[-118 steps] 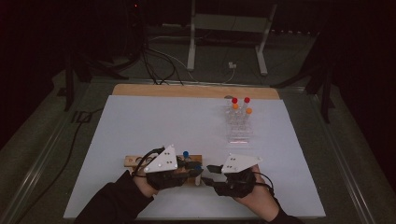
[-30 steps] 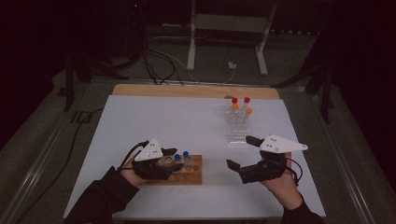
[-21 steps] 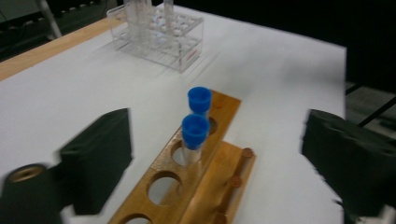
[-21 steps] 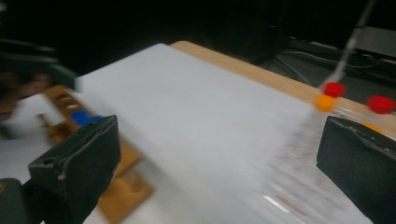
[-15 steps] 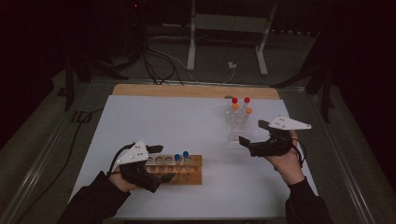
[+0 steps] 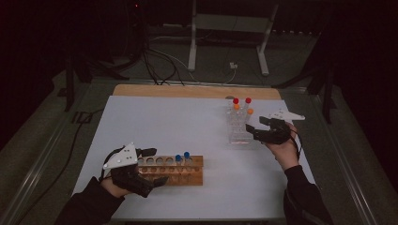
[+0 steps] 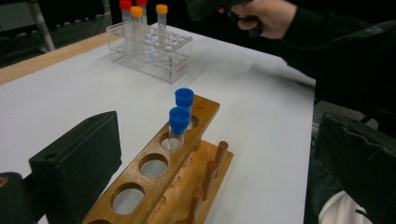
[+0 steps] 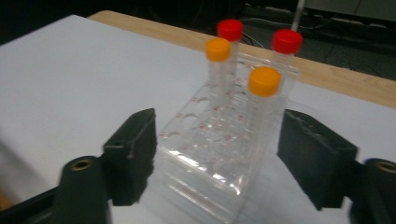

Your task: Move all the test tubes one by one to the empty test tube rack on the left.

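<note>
Right tool jaws just been closing, nothing gripped, facing clear rack far right on table, tubes upright; left tool wide open, empty, straddling end of wooden rack, long axis left-right

**Dim room, lit table**

White table top with a wooden strip along its far edge. Beyond it, dark floor, tangled black cables, a grey metal stand. Surroundings nearly black.
</note>
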Demonstrator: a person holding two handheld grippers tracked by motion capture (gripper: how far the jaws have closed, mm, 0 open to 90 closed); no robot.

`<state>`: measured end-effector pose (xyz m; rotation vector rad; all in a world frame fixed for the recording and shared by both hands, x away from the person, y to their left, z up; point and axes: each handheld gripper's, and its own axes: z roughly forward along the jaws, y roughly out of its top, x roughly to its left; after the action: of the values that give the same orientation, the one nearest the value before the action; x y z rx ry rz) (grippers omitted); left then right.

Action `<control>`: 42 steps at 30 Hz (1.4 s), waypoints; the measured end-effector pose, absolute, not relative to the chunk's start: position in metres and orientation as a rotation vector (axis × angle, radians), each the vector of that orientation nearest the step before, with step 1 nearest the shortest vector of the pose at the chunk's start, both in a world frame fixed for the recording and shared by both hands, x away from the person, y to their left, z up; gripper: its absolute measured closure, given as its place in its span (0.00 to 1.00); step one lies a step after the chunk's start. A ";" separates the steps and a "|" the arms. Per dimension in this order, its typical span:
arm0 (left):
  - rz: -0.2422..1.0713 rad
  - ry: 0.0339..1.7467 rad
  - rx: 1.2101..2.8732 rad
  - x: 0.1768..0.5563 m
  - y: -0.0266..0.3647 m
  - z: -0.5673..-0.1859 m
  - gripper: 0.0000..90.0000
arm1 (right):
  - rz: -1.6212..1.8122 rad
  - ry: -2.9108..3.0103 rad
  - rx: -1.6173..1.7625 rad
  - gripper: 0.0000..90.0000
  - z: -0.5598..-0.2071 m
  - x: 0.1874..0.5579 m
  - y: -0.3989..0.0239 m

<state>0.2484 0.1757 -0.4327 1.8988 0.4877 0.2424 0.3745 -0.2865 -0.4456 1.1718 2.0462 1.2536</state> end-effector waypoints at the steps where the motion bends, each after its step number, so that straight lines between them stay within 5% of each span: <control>1: 0.238 0.485 1.895 0.248 0.176 -0.433 0.02 | 1.243 2.045 1.181 0.35 -0.447 0.378 -0.287; 9: 0.237 0.490 1.905 0.249 0.177 -0.434 0.02 | 1.170 2.039 1.212 0.55 -0.459 0.397 -0.289; 26: 0.224 0.495 1.909 0.251 0.176 -0.437 0.02 | 1.116 2.036 1.265 0.70 -0.472 0.427 -0.283; 31: 0.228 0.498 1.912 0.251 0.176 -0.437 0.02 | 1.121 2.058 1.245 0.82 -0.471 0.428 -0.280; 42: 0.226 0.494 1.918 0.251 0.175 -0.438 0.02 | 1.127 2.056 1.223 0.83 -0.457 0.426 -0.281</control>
<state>0.2513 0.1752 -0.4377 1.9176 0.4941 0.2258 0.4257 -0.2809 -0.4573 1.2234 2.0558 1.1270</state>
